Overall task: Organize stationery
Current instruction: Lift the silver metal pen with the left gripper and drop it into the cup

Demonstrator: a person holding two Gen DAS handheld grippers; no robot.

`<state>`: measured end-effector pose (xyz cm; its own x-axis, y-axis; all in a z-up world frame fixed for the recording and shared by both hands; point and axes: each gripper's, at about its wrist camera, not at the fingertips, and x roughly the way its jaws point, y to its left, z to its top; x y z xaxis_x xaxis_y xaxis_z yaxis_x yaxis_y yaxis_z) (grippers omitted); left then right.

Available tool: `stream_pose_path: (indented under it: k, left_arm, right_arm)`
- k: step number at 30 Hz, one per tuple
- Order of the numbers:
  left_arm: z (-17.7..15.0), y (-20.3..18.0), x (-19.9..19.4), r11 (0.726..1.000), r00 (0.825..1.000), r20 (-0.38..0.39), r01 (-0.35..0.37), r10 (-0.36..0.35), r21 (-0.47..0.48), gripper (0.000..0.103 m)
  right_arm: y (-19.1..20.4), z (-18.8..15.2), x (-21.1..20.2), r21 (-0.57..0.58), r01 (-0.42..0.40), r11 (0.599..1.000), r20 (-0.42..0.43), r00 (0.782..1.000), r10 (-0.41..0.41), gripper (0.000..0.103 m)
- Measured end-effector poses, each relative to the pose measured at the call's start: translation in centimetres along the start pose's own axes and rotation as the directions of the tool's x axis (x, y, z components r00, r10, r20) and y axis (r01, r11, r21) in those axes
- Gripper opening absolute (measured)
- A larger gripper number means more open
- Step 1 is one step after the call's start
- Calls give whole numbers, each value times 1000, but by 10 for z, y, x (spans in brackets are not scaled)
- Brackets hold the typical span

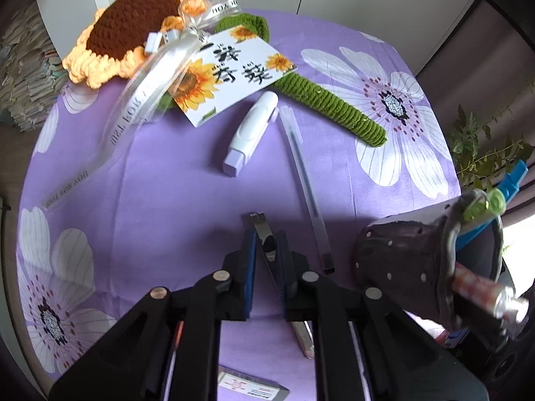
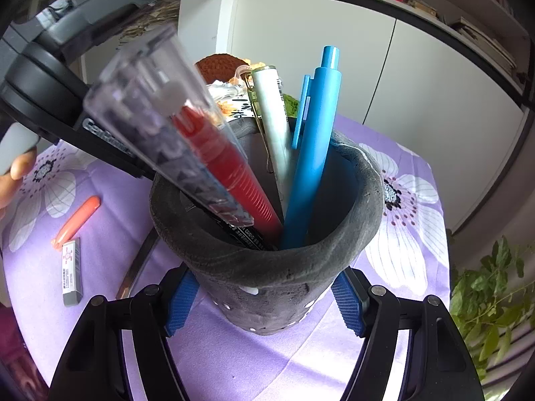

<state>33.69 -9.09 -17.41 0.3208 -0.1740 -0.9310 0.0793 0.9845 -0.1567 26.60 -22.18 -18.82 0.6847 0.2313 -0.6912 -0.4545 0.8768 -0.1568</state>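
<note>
Bristling grey dotted pen cup point(image 2: 264, 277)

Both the left gripper point(image 1: 265, 250) and right gripper point(image 2: 264, 304) are matte black plastic linkages with round silver pivot pins; their jaws carry ribbed blue pads.

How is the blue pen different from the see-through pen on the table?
The blue pen stands tilted inside the grey cup, while the see-through pen lies flat on the purple cloth. The blue pen is solid-coloured and thick; the see-through pen is clear and thin. The blue pen has company in the cup; the see-through pen lies loose outside. Both are pens.
</note>
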Motion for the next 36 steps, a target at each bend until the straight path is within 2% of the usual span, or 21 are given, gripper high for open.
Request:
stream_pose_path:
  k: [4,5,6,8,9,10,14,18,21,24,27,33,36]
  left_arm:
    - [4,-7,8,999,999,5,-42,42,8,36]
    - [5,-8,11,998,998,10,-59,59,8,37]
    - [5,-8,14,998,998,11,-70,69,6,35]
    - [5,-7,19,995,995,5,-95,95,10,20]
    - [4,-7,18,994,994,26,-110,109,18,12]
    - [4,-7,18,995,995,18,-96,96,17,9]
    - [2,-3,8,998,998,40,-56,55,18,9]
    - [1,-1,-24,1000,993,119,-22,19,22,9]
    - [-3,0,-57,999,981,194,18,-23,27,9]
    - [-9,0,-97,997,956,282,66,-74,39,9]
    - [-12,-6,-136,992,919,373,109,-126,68,9]
    - [-15,-31,-202,977,824,528,132,-203,169,9]
    - [-13,-44,-214,969,802,551,132,-229,210,9]
  right_arm:
    - [-1,3,3,8,-8,1000,-3,1000,8,73]
    - [-1,3,3,9,-9,1000,-2,1000,9,73]
    - [-1,3,3,9,-8,1000,-2,1000,8,73]
    - [-2,3,7,6,-5,1000,-1,1000,5,73]
    - [-2,3,7,6,-4,1000,0,1000,4,73]
    - [-2,3,7,6,-4,1000,0,1000,4,73]
    - [-4,4,8,12,-8,1000,-1,1000,8,73]
    - [-4,4,8,9,-5,1000,0,1000,5,73]
    - [-4,7,9,8,-4,1000,-1,1000,4,73]
    - [-4,6,9,9,-4,1000,-1,1000,4,73]
    - [-3,7,9,9,-3,1000,-1,1000,3,73]
    - [-2,4,6,7,0,1000,0,1000,0,73]
    - [-1,4,6,7,2,1000,-1,1000,-2,73]
